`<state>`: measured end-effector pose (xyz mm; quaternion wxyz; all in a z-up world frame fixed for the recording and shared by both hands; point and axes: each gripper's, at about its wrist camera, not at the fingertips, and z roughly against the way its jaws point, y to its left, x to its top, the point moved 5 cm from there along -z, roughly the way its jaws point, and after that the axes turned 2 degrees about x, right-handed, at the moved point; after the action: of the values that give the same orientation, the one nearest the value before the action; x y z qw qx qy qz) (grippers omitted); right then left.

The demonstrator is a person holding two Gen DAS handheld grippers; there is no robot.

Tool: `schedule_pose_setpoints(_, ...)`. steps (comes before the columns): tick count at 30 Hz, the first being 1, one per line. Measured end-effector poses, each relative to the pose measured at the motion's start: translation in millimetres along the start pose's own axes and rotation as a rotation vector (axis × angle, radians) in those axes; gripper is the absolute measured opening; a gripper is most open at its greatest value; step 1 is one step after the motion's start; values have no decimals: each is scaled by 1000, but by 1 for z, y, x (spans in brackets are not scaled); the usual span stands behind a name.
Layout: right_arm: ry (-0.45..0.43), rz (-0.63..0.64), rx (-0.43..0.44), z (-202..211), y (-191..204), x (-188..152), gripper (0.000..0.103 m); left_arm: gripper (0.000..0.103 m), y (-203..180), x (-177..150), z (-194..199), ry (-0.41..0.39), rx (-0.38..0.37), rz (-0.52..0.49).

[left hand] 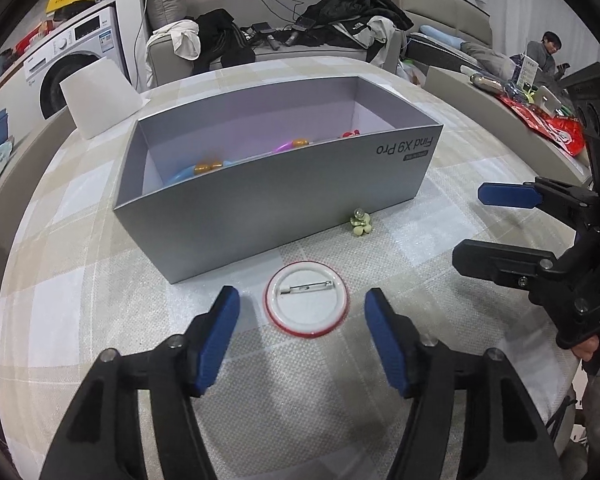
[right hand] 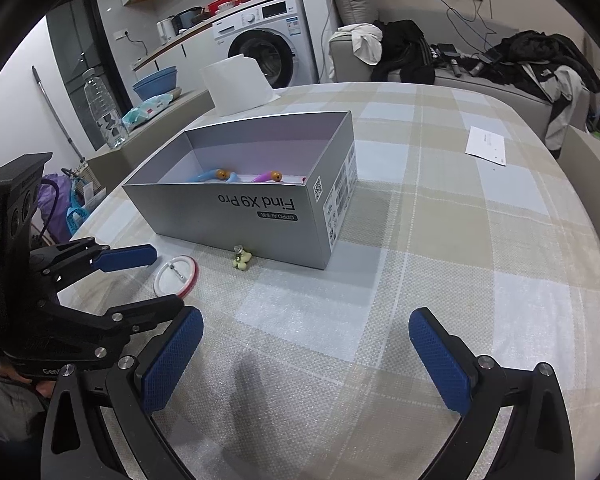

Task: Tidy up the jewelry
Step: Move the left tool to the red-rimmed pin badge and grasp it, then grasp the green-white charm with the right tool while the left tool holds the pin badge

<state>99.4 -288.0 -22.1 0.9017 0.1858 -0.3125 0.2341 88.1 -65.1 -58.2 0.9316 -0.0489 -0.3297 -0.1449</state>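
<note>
Our left fingers (left hand: 302, 336) stand apart with nothing held — the round white badge (left hand: 307, 298) with its red rim lies pin side up on the worktop (left hand: 100, 292) just ahead of the gap between the blue pads, touching neither of them as far as we can tell. Our right fingers (right hand: 306, 354) are spread wide and empty too, hovering over a bare stretch of the checked cloth, well to the right of the badge. In the left wrist view we see the right tool at the right edge, its pads apart; in the right wrist view the left tool sits at the lower left, with the badge between its two blue pads. Beyond the badge stands the open grey box (left hand: 268, 200), its printed long side facing us and the lettering upside down. Inside it we can make out a blue piece (right hand: 204, 176) and a pink piece (right hand: 266, 176), each with an orange end, and something red at the far right corner — too hidden to name. A small pale green flower clip (left hand: 361, 221) lies on the cloth just at the foot of the box's near wall, outside it. A white paper roll (right hand: 236, 82) stands behind the box.
</note>
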Motion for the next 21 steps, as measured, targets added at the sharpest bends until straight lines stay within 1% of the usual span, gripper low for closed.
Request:
schedule_pose_setpoints(1,0,1,0,0,0,0,103,39,0,0,1,-5,-4,-4)
schedule_pose_setpoints(2,0,2,1,0,0,0,103,37,0,0,1,-9,-5,-6)
schedule_pose_setpoints(8,2,-3,7,0,-1,-1,103,37,2,-2,3,-17,-10,5)
schedule_pose_setpoints(12,2,-6,10,0,-1,0,103,37,6,-4,14,-58,-20,35)
schedule_pose_setpoints(18,-4,-1,7,3,0,-1,103,37,22,-7,31,-132,19,117)
schedule_pose_setpoints(21,3,14,35,2,10,1,102,37,28,-9,36,-163,50,137)
